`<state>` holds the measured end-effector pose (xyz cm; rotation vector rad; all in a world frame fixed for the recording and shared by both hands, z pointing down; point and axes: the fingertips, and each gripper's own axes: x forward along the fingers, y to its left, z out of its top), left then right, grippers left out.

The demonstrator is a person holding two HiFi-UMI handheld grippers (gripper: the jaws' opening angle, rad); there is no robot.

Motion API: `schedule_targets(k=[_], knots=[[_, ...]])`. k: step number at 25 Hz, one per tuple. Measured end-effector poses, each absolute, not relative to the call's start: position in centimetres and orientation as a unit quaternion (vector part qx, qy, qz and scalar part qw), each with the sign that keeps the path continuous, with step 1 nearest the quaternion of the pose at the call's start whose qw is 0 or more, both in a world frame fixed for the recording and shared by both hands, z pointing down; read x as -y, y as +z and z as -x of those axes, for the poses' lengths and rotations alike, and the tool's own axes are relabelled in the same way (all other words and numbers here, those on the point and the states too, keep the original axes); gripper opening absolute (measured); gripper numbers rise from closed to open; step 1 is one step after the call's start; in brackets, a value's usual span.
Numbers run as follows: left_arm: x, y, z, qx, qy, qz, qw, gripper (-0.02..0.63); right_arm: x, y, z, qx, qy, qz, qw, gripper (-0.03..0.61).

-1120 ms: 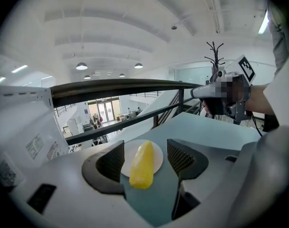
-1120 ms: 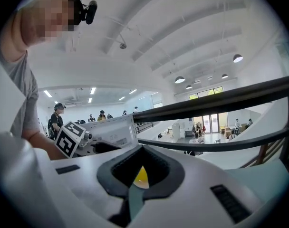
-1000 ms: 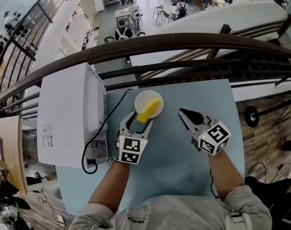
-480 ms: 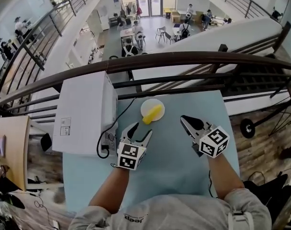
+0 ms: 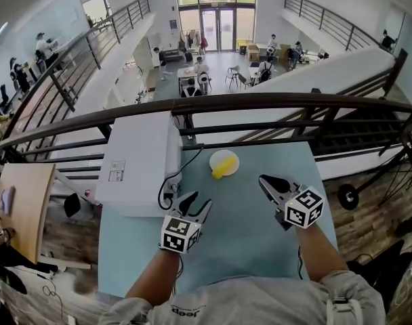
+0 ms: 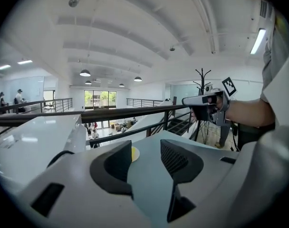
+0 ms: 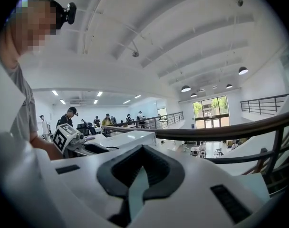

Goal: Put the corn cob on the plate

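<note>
Corn cob on plate, counts and gripper state.

- Corn cob: one short yellow corn cob (image 5: pixel 221 168) is seen lying on one small round white plate (image 5: pixel 233 157). Its near end reaches the plate's rim.
- The plate is set at the far middle of one light blue tabletop (image 5: pixel 243 246), near the dark metal railing (image 5: pixel 274 101).
- One large white box-shaped device (image 5: pixel 139 156) is placed at the table's left, just beside the plate. One black cable (image 5: pixel 167 185) is looped from its near corner.
- One small label (image 5: pixel 116 171) is noted on the device's top; its print is too small to be read.
- A word is printed on the person's grey shirt at the head view's lower edge. It cannot be read with certainty.
- Grippers: two are counted, each carrying one cube with black-and-white square markers.
- Left gripper (image 5: pixel 198 202): it is held above the table, nearer the person than the plate and well apart from it. Its jaws are seen apart and are closing. Nothing is between them, and only the tabletop and the distant plate are seen through the gap.
- Right gripper (image 5: pixel 265 179): it is held to the right of the plate, apart from it. Its jaw tips are seen pressed together with nothing gripped.
- Neither gripper is touching the corn cob, the plate or the device.
</note>
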<state>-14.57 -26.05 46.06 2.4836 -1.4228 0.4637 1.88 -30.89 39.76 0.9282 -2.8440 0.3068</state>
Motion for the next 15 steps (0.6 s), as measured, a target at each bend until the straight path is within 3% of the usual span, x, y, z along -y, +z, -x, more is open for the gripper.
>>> schedule_targets(k=[15], knots=[[14.4, 42.0, 21.4, 0.467, 0.109, -0.867, 0.132, 0.100, 21.0, 36.9, 0.8, 0.936, 0.100, -0.333, 0.057, 0.017]])
